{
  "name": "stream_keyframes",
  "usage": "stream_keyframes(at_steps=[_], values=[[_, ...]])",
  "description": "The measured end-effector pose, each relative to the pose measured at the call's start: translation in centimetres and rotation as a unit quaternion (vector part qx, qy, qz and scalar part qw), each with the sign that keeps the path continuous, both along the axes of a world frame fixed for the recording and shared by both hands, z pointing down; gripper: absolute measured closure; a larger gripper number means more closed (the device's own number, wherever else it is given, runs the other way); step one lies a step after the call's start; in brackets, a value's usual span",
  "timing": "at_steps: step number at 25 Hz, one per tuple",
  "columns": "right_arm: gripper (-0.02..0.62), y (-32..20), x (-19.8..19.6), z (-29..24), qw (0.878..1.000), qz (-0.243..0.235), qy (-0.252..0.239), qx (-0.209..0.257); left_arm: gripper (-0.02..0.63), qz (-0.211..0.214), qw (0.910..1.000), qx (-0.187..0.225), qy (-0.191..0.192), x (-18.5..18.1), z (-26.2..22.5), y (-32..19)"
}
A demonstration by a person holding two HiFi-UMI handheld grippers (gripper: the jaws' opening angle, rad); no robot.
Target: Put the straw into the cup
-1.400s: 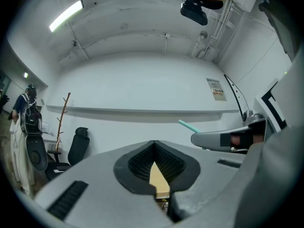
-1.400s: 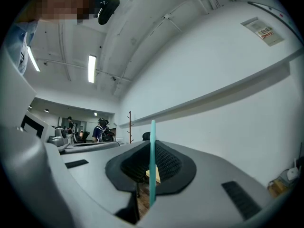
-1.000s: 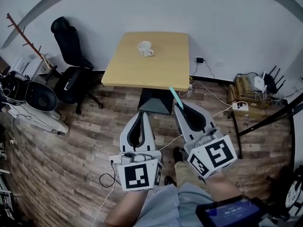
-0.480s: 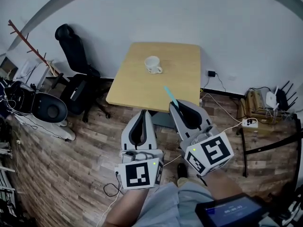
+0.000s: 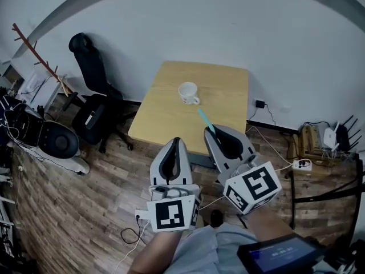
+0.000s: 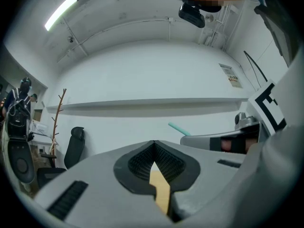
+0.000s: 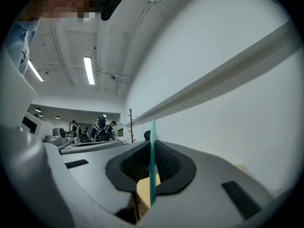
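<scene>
One straw gripped, right tool pointing forward

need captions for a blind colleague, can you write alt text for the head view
Seen from above, the right gripper holds a teal straw pointing toward a white cup on a light wooden table. The left gripper is beside it, shut and empty; a black office chair stands left of the table.
</scene>
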State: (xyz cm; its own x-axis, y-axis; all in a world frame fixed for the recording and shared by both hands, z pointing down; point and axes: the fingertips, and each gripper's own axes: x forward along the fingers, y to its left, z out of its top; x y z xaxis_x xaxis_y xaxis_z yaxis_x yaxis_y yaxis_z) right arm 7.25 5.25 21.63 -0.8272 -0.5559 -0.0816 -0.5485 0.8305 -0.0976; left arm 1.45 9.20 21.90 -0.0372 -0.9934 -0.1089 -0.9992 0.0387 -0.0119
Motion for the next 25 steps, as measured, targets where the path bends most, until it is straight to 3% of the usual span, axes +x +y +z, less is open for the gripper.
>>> stream_keyframes(at_steps=[8,16,25], values=[[0.574,-3.7,-3.2,3.9,0.999,0.019,0.021,-0.032,0.607,0.011,0.9992,-0.032,0.021,-3.8,3.9,-3.8],[0.574,-10.0,-9.0,7.5,0.995,0.062,0.035,-0.068,0.607,0.057,0.9957,-0.065,0.034,-9.7,7.3,-11.4],[0.574,-15.8,-13.7,6.3,0.991,0.111,0.032,-0.061,0.607,0.104,0.9924,-0.056,0.035,-14.6,6.1,-17.3]])
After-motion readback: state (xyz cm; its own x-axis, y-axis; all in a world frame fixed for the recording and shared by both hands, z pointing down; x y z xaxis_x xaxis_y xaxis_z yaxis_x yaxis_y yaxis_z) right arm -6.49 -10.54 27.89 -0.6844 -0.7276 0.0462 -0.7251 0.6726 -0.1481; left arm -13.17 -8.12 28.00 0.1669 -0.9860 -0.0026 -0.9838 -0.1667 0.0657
